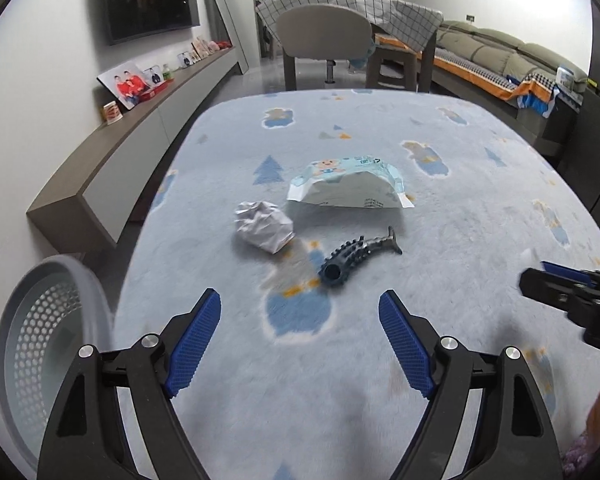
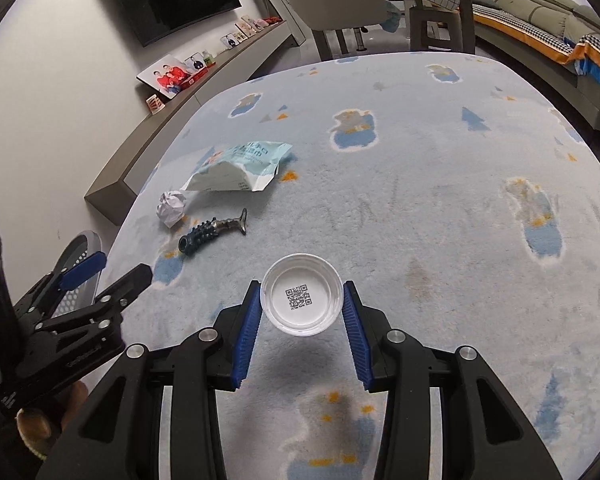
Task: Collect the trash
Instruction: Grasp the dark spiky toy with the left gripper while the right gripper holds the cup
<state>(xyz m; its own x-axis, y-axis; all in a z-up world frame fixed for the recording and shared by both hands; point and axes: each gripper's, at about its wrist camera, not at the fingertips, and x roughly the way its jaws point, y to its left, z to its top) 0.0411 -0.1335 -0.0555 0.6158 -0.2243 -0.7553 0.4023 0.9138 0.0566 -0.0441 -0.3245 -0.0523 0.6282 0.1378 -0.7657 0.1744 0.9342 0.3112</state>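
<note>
My right gripper (image 2: 302, 307) holds a white plastic lid (image 2: 302, 305), its blue pads pressing the rim from both sides; the lid faces up at me with a printed square code on its inner face, and it hangs above the blue fleece table cover (image 2: 440, 208). My left gripper (image 1: 300, 334) is spread wide with nothing between its fingers, hovering low over the near-left part of the cover.

The perforated grey waste basket (image 1: 40, 320) sits off the table's left edge, just beside my left fingers. What I can see of its inside shows only mesh wall and a pale bottom (the far rim is blurred, the lower part cut off by the frame and my own gripper), so I cannot tell whether anything lies in it.

On the cover, well ahead of me, lie a crumpled paper ball (image 1: 265, 226), a flattened light-blue wipes packet (image 1: 348, 184) just behind it, and a dark knobbly fish-shaped piece (image 1: 358, 256) near the ball. The three lie close together but apart. The print on the packet is too small to read
</note>
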